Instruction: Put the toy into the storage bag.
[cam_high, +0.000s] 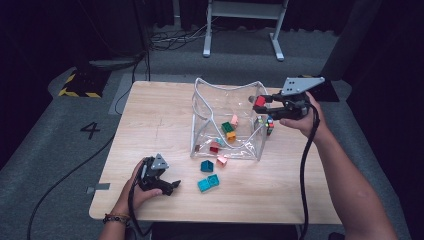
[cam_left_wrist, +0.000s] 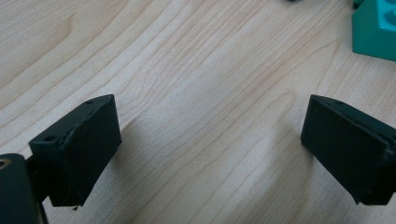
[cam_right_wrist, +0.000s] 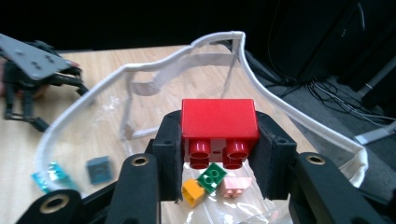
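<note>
A light wooden table (cam_high: 160, 125) stood on grey carpet, with a clear plastic bag (cam_high: 227, 122) edged in white standing open near its middle. Inside the bag lay several small bricks, among them a green brick (cam_right_wrist: 211, 177), an orange brick (cam_right_wrist: 193, 192) and a pink brick (cam_right_wrist: 236, 185). In front of the bag, on the bare wood, sat a dark teal brick (cam_high: 206, 166), a lighter teal brick (cam_high: 208, 183) and a small pink block (cam_high: 222, 160). A multicoloured puzzle cube (cam_high: 269, 125) rested just outside the bag's right wall.

The right gripper (cam_high: 260, 102) hung above the bag's right rim, its jaws clenched on a red brick (cam_right_wrist: 219, 123) from both short ends. The brick was held in the air over the bag's opening, with the rim just below it. Its long axis ran across from jaw to jaw, and its studs pointed downward and back toward the gripper's camera.

The left gripper (cam_high: 170, 187) rested low on the table's near left part, well apart from the bag, its jaws spread wide with bare wood between them.
</note>
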